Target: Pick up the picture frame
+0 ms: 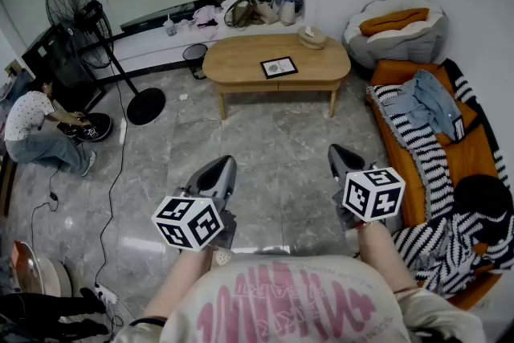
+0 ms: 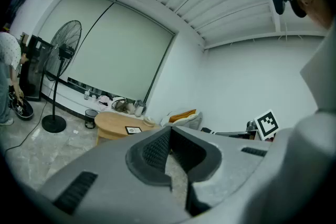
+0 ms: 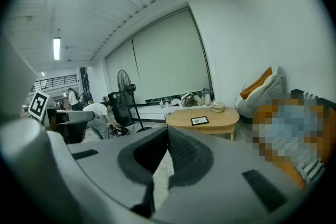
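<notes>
The picture frame (image 1: 279, 67) is a small black frame with a white picture. It lies flat on the oval wooden coffee table (image 1: 241, 60) across the room. My left gripper (image 1: 226, 165) and right gripper (image 1: 334, 151) are held side by side over the tiled floor, well short of the table, both pointing towards it. The left gripper view shows the frame (image 2: 133, 130) far beyond the left gripper (image 2: 170, 128), whose jaws are shut on nothing. From the right gripper (image 3: 167, 128), also shut and empty, the frame (image 3: 200, 120) lies on the table (image 3: 226, 117) ahead.
A small bowl (image 1: 312, 36) sits at the table's far right end. A standing fan (image 1: 80, 12) and a crouching person (image 1: 36, 128) are at the left, with a cable across the floor. An orange sofa (image 1: 470, 149) with striped cloth runs along the right; a beanbag (image 1: 397, 32) fills the corner.
</notes>
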`<action>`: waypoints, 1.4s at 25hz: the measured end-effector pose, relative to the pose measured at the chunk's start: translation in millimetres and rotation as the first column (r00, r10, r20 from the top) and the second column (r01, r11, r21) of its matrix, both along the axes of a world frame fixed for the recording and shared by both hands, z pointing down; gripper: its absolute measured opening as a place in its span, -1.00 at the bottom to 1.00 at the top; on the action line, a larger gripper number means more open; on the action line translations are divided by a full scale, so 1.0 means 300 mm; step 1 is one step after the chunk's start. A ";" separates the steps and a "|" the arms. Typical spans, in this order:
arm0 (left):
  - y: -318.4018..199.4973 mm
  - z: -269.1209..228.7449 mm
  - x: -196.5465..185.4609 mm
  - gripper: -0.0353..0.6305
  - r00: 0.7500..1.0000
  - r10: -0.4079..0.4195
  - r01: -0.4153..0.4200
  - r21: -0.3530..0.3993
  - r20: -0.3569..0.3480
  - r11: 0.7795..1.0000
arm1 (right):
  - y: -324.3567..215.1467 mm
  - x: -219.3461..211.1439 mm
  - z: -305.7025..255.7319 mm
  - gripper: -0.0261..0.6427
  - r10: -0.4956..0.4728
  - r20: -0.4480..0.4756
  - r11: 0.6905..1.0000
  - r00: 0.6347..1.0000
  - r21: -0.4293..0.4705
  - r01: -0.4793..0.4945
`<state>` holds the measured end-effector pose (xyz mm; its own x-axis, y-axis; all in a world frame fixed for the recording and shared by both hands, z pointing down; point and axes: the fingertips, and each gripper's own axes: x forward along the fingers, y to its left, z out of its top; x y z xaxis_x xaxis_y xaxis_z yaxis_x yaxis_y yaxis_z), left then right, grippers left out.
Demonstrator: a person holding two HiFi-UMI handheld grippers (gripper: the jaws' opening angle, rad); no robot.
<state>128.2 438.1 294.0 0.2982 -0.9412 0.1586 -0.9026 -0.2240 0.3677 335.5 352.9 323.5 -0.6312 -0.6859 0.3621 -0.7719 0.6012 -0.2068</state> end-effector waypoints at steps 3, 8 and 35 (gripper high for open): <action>0.000 0.001 0.001 -0.88 1.000 -0.001 0.001 -0.003 -0.006 1.000 | 0.002 0.007 0.001 -0.91 0.003 -0.001 1.000 1.000 -0.002 -0.003; -0.007 0.018 0.012 -0.88 1.000 -0.003 0.003 -0.005 -0.012 1.000 | 0.001 0.023 0.022 -0.91 0.004 -0.006 1.000 1.000 -0.011 -0.004; -0.687 -0.022 -0.360 -0.88 0.991 0.115 -0.114 0.012 -0.073 0.993 | -0.592 -0.286 0.065 -0.90 0.184 0.121 0.974 0.975 -0.153 -0.165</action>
<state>20.3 231.9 287.4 0.4145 -0.9013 0.1256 -0.8417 -0.3272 0.4296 249.7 175.3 342.8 -0.5556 -0.7377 0.3837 -0.8218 0.4170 -0.3882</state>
